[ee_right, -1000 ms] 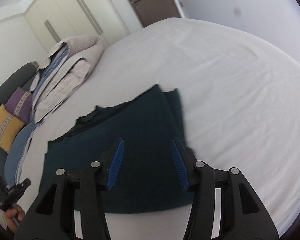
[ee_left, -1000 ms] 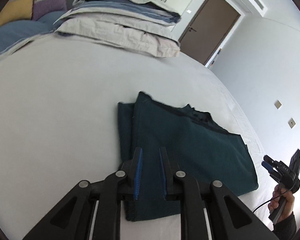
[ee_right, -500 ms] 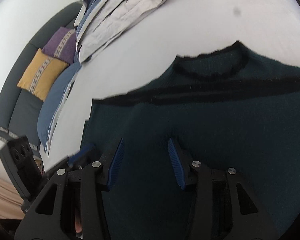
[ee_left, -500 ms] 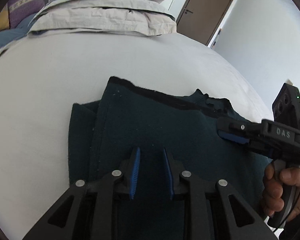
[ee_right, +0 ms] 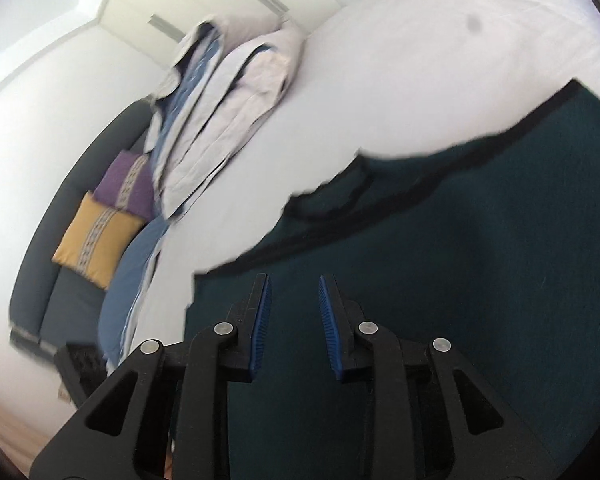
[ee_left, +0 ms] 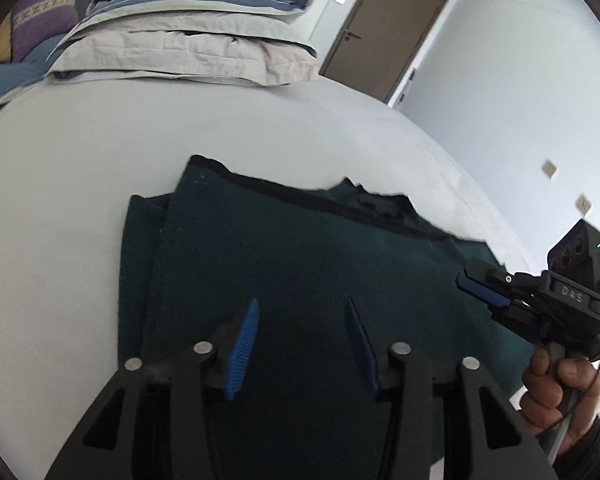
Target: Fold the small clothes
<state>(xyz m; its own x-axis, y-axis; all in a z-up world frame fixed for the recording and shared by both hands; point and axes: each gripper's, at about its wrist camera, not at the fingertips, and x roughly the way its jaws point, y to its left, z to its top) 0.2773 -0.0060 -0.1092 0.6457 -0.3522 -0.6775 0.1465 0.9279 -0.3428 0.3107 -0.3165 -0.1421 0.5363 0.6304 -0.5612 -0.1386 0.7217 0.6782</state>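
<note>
Where the bed (ee_left: 80,208) ends, the green garment's (ee_left: 300,264) near hem is cut off.

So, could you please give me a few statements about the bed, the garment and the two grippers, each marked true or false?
1. The dark green garment lies on the white bed sheet. True.
2. The left gripper is clamped on the garment. False: its jaws stand apart above the cloth and have just been opening.
3. The right gripper holds a yellow cushion. False: it holds nothing and its jaws have just been closing.
4. Folded bedding is stacked at the far side of the bed. True.
5. The brown door stands wide open. False: it looks closed.
</note>
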